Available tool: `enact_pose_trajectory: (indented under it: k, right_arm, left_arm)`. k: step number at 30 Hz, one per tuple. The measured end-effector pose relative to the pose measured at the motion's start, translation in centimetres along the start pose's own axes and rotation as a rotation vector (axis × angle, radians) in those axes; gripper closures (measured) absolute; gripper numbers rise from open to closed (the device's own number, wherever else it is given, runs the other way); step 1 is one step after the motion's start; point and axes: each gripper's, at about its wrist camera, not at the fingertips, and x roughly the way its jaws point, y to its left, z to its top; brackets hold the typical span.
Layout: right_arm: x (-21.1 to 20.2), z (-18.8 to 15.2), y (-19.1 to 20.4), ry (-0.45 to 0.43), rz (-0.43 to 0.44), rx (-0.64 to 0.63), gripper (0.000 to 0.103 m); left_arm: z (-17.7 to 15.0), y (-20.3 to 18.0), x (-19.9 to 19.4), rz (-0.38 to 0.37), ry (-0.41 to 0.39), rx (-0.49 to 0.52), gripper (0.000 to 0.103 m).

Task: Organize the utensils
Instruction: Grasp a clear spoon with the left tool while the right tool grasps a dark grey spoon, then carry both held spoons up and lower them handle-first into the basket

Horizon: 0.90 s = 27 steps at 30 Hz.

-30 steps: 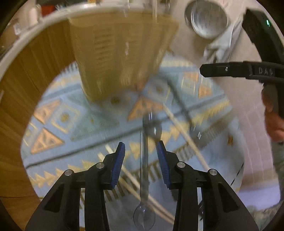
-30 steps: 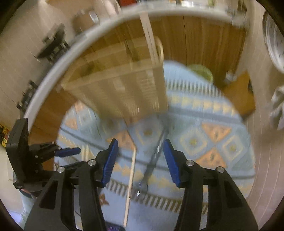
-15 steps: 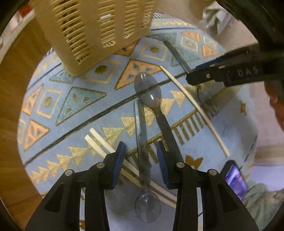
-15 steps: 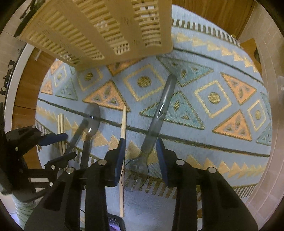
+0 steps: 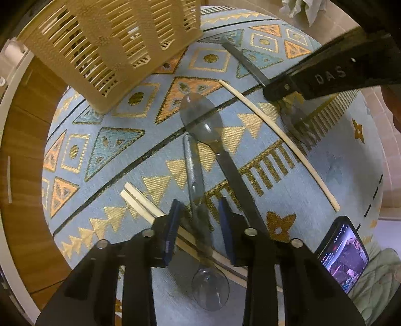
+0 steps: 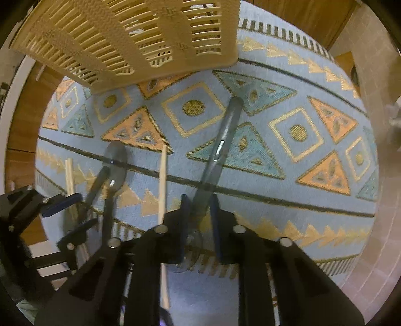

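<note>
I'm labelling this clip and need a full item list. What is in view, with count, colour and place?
Spoons: three, translucent grey plastic, on the mat; one between the left gripper's fingers, one beside it, one between the right gripper's fingers.
Chopsticks: one pale single stick between the spoons; a pair at the left gripper's finger.
Basket: one, cream slatted plastic, at the far edge of the mat.
Mat: one, light blue with orange and gold triangles, under everything.
Phone: one, dark, screen lit, right edge of the mat.
Cloth: one, pale, beyond the mat.
Left gripper: black with blue pads, open.
Right gripper: same, narrowly around the spoon's neck; contact unclear.
</note>
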Motion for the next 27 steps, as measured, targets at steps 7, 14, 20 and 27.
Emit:
enact_pose_trajectory:
  k: [7, 14, 20, 27]
  right_arm:
    - [0.4, 0.2, 0.3, -0.007, 0.023, -0.028, 0.093]
    - [-1.0, -0.4, -0.7, -0.053, 0.089, -0.036, 0.093]
    - [-3.2, -1.1, -0.9, -0.11, 0.129, -0.068, 0.093]
    - [-5.7, -2.2, -1.1, -0.17, 0.163, -0.094, 0.093]
  left_arm:
    - [0.1, -0.5, -0.5, -0.016, -0.013, -0.09, 0.093]
    - [-0.6, 0.8, -1.8, -0.086, -0.122, -0.219, 0.093]
    - [-1.4, 1.1, -4.7, -0.11, -0.208, -0.249, 0.093]
    - [-1.5, 2.2, -6.8, -0.105, -0.293, -0.28, 0.093]
